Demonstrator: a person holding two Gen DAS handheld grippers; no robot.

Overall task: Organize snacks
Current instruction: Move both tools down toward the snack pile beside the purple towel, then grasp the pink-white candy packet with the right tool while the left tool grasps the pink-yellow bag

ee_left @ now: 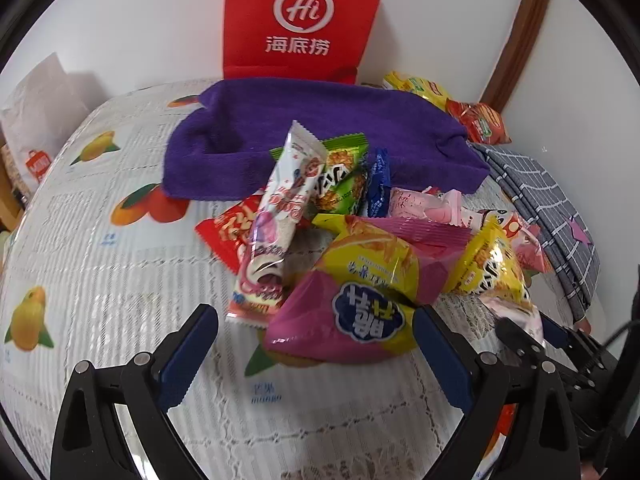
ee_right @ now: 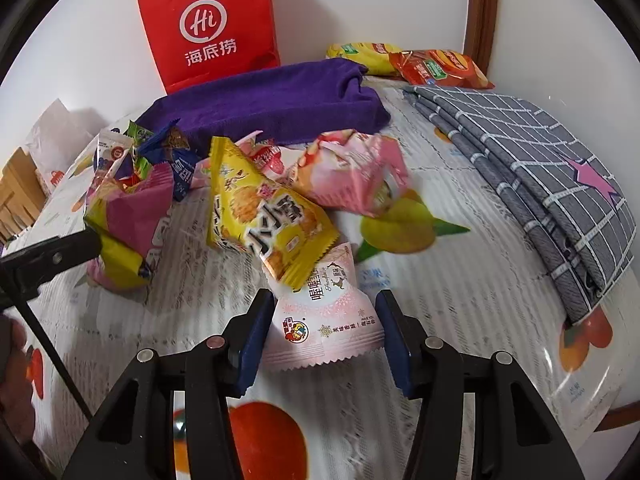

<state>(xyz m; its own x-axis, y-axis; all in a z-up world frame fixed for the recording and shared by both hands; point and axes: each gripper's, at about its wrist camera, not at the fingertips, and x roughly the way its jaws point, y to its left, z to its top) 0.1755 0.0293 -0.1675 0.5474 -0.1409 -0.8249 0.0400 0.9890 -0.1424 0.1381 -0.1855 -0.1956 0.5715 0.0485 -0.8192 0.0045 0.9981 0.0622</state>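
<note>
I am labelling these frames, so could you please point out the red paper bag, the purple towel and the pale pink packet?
red paper bag (ee_right: 208, 28), right wrist view, logo.
purple towel (ee_left: 320, 120), left wrist view, top fold.
pale pink packet (ee_right: 324, 320), right wrist view, printed front.

Bright, even indoor light, soft shadows, glare on shiny wrappers, slight motion blur, strong fisheye bending with dark corners.

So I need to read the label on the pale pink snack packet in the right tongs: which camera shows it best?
The right wrist view: the pale pink snack packet fills the middle, print facing the camera, between the right tongs. The left wrist view catches only a blurred pale corner at its right edge, label unreadable.
</note>
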